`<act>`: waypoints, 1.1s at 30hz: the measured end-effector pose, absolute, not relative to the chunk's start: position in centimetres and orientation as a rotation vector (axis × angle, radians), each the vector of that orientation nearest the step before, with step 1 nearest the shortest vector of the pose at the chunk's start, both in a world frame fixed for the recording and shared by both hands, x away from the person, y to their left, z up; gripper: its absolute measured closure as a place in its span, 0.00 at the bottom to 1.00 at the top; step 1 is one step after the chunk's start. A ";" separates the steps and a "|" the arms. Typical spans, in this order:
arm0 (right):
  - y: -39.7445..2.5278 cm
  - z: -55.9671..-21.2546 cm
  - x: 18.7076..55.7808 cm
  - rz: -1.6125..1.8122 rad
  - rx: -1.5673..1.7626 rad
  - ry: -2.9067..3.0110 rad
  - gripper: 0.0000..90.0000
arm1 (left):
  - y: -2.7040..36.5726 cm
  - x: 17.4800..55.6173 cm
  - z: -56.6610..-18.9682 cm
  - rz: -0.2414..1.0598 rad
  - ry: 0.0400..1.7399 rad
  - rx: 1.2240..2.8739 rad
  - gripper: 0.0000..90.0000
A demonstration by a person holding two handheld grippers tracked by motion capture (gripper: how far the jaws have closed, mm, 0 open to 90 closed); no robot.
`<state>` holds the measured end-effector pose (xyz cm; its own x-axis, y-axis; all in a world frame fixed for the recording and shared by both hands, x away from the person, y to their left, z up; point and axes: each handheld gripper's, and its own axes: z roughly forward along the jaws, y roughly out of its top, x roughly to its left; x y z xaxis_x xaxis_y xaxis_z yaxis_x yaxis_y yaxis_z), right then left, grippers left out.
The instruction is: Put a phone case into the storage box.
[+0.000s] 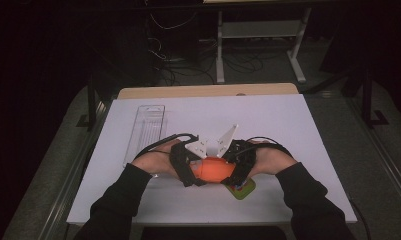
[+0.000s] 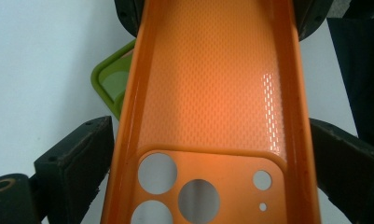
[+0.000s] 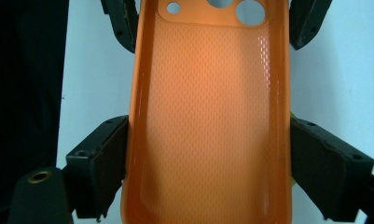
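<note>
While both grippers clamp the orange phone case at lower centre, left gripper and right gripper hold opposite ends, keeping it level above the green object.

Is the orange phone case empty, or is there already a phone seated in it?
Empty. The orange phone case shows its bare textured inside, and the camera cutouts are open holes with the table showing through.

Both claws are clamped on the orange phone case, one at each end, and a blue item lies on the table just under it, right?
Nearly. The item under the orange phone case is green, not blue, as the left gripper view shows. Both the left claw and the right claw do clamp the case, one at each end.
</note>
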<state>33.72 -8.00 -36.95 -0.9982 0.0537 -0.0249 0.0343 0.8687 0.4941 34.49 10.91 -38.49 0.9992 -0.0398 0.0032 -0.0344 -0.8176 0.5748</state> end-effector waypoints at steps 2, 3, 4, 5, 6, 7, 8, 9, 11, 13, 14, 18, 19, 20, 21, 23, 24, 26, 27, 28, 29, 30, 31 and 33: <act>-8.0 -36.9 33.7 0.794 0.071 2.996 0.17 | 10.9 34.5 -38.4 -0.006 -0.053 2.532 0.08; -8.0 -36.9 33.7 0.797 0.069 2.998 0.17 | 10.9 34.4 -38.5 -0.006 -0.045 2.526 0.09; -8.0 -36.9 33.7 0.799 0.066 2.995 0.17 | 10.9 34.4 -38.4 -0.006 -0.048 2.527 0.10; -8.0 -36.9 33.7 0.800 0.066 2.994 0.17 | 10.9 34.4 -38.4 -0.001 -0.050 2.527 0.11; -8.1 -36.8 33.7 0.802 0.064 2.995 0.17 | 10.9 34.4 -38.4 -0.008 -0.055 2.529 0.12; -8.1 -36.8 33.7 0.803 0.064 2.994 0.17 | 10.9 34.4 -38.5 -0.011 -0.059 2.528 0.13; -8.1 -36.8 33.7 0.804 0.064 2.993 0.17 | 10.9 34.4 -38.5 -0.011 -0.061 2.529 0.14; -8.1 -36.8 33.7 0.803 0.063 2.993 0.17 | 10.9 34.4 -38.5 -0.013 -0.064 2.531 0.14; -8.1 -36.8 33.7 0.806 0.062 2.994 0.17 | 10.9 34.3 -38.5 -0.019 -0.059 2.532 0.15; -8.1 -36.8 33.7 0.808 0.062 2.997 0.17 | 10.9 34.4 -38.4 -0.013 -0.078 2.537 0.16; -8.1 -36.8 33.7 0.809 0.062 2.998 0.17 | 10.9 34.4 -38.4 -0.007 -0.083 2.532 0.16; -8.2 -36.8 33.7 0.815 0.061 3.000 0.17 | 10.9 34.4 -38.3 -0.017 -0.080 2.530 0.17; -8.3 -36.8 33.7 0.816 0.066 3.004 0.17 | 10.9 34.3 -38.3 -0.021 -0.075 2.525 0.17; -8.3 -36.8 33.6 0.814 0.070 3.007 0.17 | 10.8 34.2 -38.2 -0.022 -0.075 2.524 0.17; -8.3 -36.7 33.5 0.815 0.070 3.008 0.16 | 10.8 34.2 -38.1 -0.023 -0.088 2.530 0.17; -8.4 -36.8 33.4 0.820 0.078 3.009 0.16 | 10.8 34.2 -38.1 -0.031 -0.079 2.528 0.17; -8.4 -36.8 33.3 0.821 0.081 3.004 0.15 | 10.8 34.2 -38.1 -0.027 -0.070 2.529 0.18; -8.3 -36.9 33.2 0.821 0.086 2.996 0.09 | 10.9 34.2 -38.0 -0.023 -0.064 2.525 0.18; -8.3 -36.9 33.2 0.819 0.096 3.005 0.06 | 10.9 34.2 -38.0 -0.021 -0.058 2.525 0.18; -8.3 -36.9 33.3 0.818 0.105 3.002 0.04 | 10.9 34.3 -38.0 -0.019 -0.051 2.525 0.18; -8.3 -36.9 33.3 0.824 0.117 3.003 0.02 | 11.0 34.3 -37.9 -0.014 -0.046 2.526 0.18; -8.4 -36.9 33.3 0.829 0.132 3.008 0.01 | 11.0 34.3 -37.9 -0.008 -0.033 2.521 0.18; -8.5 -36.8 33.4 0.840 0.142 2.995 0.01 | 11.0 34.4 -37.9 -0.010 -0.029 2.520 0.18; -8.7 -36.8 33.5 0.842 0.161 2.983 0.00 | 11.1 34.4 -37.9 -0.011 -0.010 2.523 0.18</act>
<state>33.48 -8.72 -36.78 -0.9939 0.1098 -0.0084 0.0892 0.8477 0.5230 34.41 11.06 -37.92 0.9999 -0.0098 -0.0057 -0.0047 -0.8146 0.5800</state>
